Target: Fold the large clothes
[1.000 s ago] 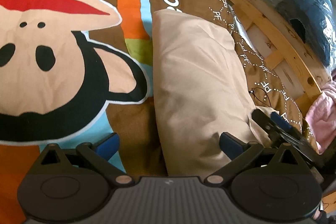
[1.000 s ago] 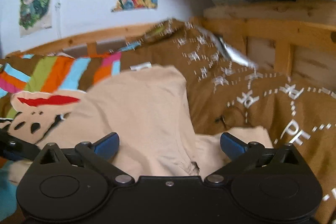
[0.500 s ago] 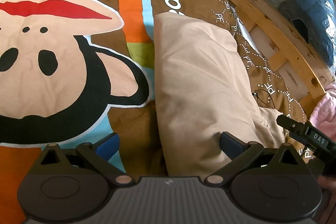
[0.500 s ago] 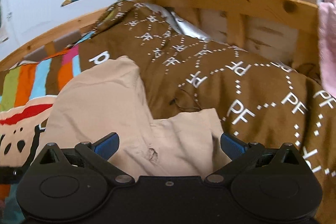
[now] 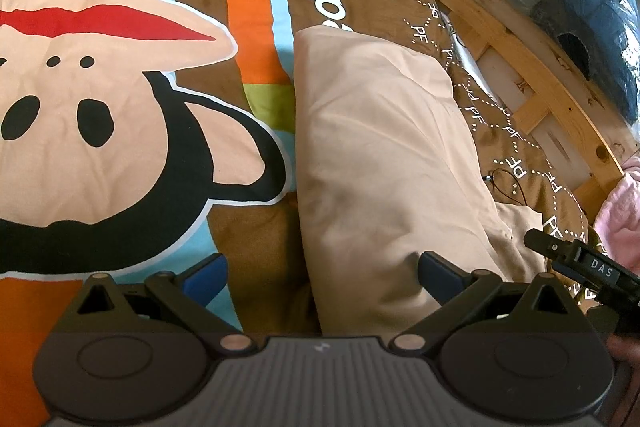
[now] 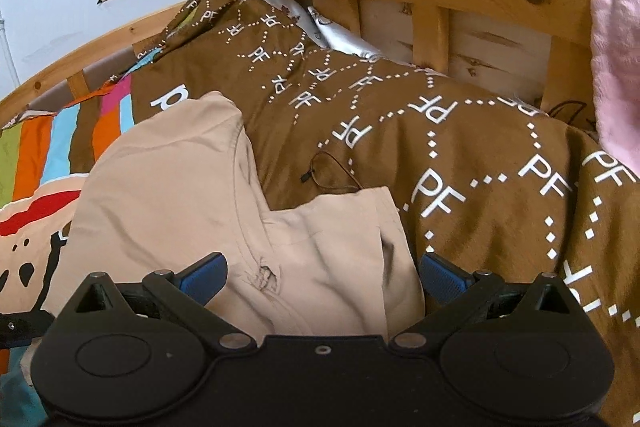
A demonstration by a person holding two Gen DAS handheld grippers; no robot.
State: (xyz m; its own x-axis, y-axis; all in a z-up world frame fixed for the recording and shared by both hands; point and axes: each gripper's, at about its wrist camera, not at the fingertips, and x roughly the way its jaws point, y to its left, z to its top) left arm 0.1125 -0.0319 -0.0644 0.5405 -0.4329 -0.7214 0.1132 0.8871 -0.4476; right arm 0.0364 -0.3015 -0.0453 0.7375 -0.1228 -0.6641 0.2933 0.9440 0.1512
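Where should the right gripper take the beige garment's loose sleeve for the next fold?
Probably the sleeve at its free outer edge, coming from the right. It sticks out flat from the folded beige garment, and the open right gripper already straddles it.

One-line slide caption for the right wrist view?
Open right gripper above a beige garment folded on a brown patterned duvet.

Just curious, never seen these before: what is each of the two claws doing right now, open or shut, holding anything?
Left gripper: open, holding nothing, above the beige garment.
Right gripper: open, holding nothing, over the garment's sleeve end.
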